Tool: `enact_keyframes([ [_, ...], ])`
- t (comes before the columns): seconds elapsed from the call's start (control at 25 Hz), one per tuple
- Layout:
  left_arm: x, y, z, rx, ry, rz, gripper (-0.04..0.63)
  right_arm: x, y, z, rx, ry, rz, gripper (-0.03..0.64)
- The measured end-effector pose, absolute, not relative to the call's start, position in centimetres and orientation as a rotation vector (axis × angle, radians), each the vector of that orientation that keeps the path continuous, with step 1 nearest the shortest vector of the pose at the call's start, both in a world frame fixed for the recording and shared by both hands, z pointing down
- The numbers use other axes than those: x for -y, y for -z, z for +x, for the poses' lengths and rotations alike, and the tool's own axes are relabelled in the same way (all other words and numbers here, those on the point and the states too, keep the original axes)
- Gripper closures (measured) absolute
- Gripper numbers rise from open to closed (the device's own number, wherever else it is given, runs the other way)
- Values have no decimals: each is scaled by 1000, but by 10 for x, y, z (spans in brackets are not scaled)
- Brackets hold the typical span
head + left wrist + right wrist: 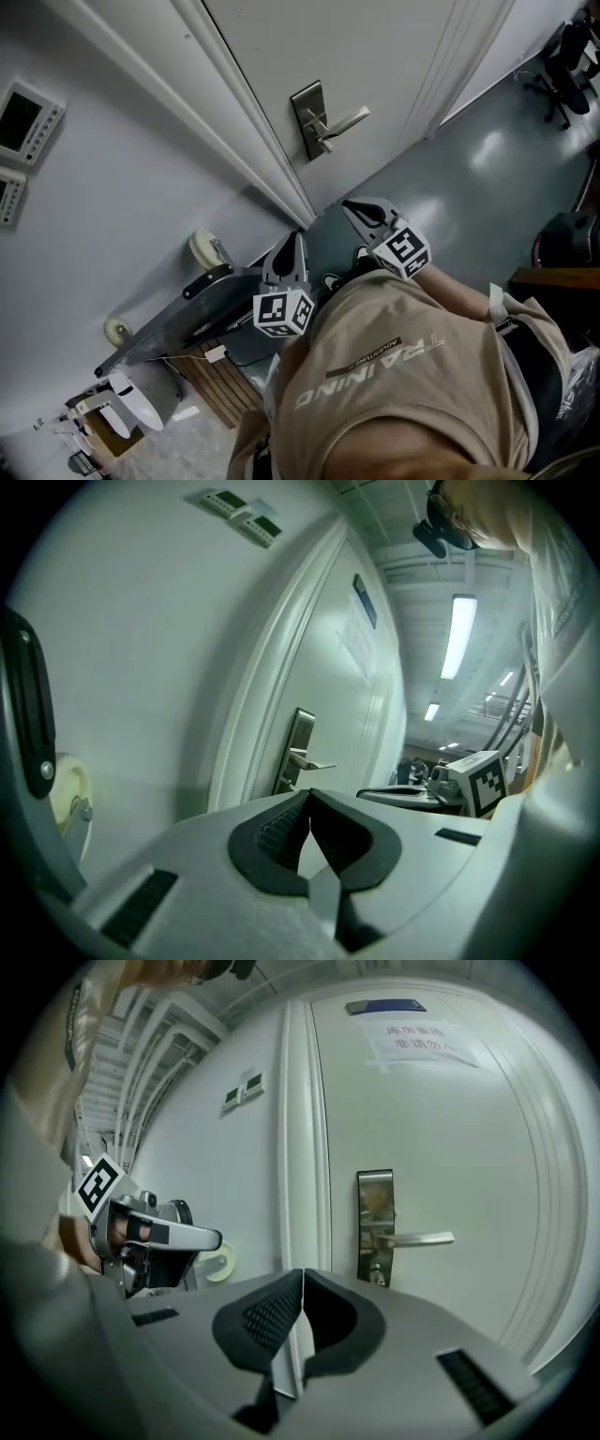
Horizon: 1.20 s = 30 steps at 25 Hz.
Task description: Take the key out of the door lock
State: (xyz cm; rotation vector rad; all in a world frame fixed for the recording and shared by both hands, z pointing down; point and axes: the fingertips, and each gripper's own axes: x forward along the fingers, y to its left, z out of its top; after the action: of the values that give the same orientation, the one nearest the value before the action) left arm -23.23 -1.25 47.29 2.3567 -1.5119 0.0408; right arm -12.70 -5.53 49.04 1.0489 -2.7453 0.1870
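The lock plate (312, 120) with its lever handle (345, 120) sits on a shut white door (394, 47). A small key (378, 1278) seems to stick out of the plate (375, 1222) below the lever; it is too small to make out in the head view. My left gripper (298, 236) is shut and empty, held low in front of the door frame, well short of the lock. My right gripper (348, 204) is also shut and empty, a little nearer the lock. In the left gripper view the jaws (309, 801) point toward the plate (298, 747).
Two wall panels (23, 117) hang left of the door frame. A round roll (206, 248) and a grey cart top (169, 328) stand by the wall, with a wooden crate (220, 384) below. An office chair (567, 66) is far right. A paper notice (417, 1040) is taped on the door.
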Motion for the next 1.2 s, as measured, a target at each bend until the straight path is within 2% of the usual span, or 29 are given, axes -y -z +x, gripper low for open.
enact_keyframes([
  [0.4,23,-488,-216,1432,-71,2351,589,68,-490,-140,2767,-206,1020,601],
  [0.72,64,-477,-194,1501,-125,2328,589,88,-498,-137,2696,125,728,601],
  [1.12,107,-467,-179,1700,-200,2237,589,148,-516,-111,2790,-36,624,601],
  [1.2,103,-468,-180,1761,-226,2200,589,154,-521,-114,2779,35,586,601],
])
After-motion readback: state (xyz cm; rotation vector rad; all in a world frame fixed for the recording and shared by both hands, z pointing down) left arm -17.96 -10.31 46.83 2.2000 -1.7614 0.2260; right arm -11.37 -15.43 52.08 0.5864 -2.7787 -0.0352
